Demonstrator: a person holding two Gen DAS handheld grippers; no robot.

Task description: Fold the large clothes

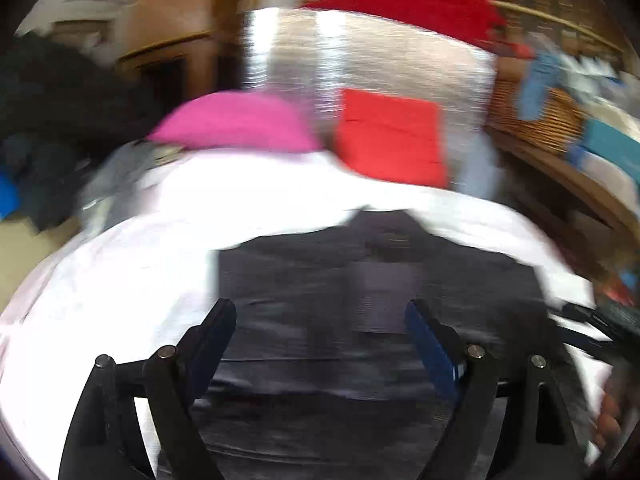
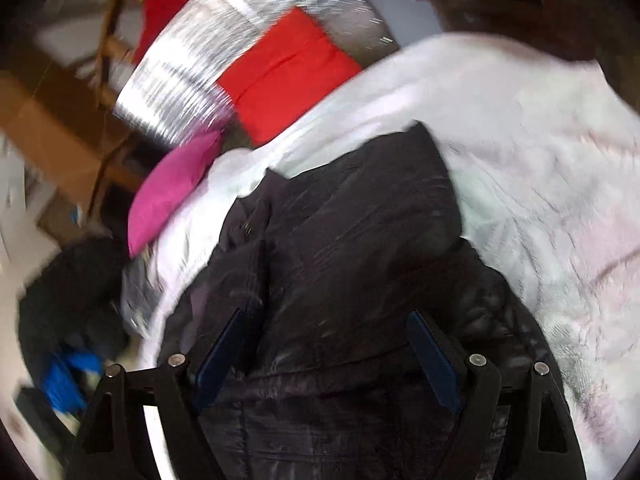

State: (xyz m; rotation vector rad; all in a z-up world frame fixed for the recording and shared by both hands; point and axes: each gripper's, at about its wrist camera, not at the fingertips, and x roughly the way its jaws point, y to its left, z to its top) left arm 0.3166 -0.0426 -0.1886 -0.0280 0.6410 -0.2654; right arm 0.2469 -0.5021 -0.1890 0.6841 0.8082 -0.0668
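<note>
**Q:** Between the fingers of each gripper, what lies nearest?

**A:** Dark fabric. Left gripper [image 1: 320, 344]: jaws spread wide, released, nothing clasped; the black jacket [image 1: 360, 280] lies spread directly ahead of and beneath the fingertips. Right gripper [image 2: 324, 352]: jaws likewise parted and gripping nothing; the same black jacket [image 2: 340, 260] rises bunched between and beyond its fingers, though blur hides whether the pads touch it.

**Q:** On what does the garment rest?

**A:** On a white sheet [image 1: 120, 260], which surrounds the jacket on the left, far and right sides; in the right wrist view the white sheet [image 2: 540, 160] fills the right half.

**Q:** And farther off?

**A:** Past the sheet's far edge, a pink cushion [image 1: 236, 122] sits to the left, a red folded cloth [image 1: 390, 136] to the right, the latter on a silvery surface [image 1: 400, 60]. A wicker basket [image 1: 536, 120] stands at the far right. All is motion-blurred.
</note>
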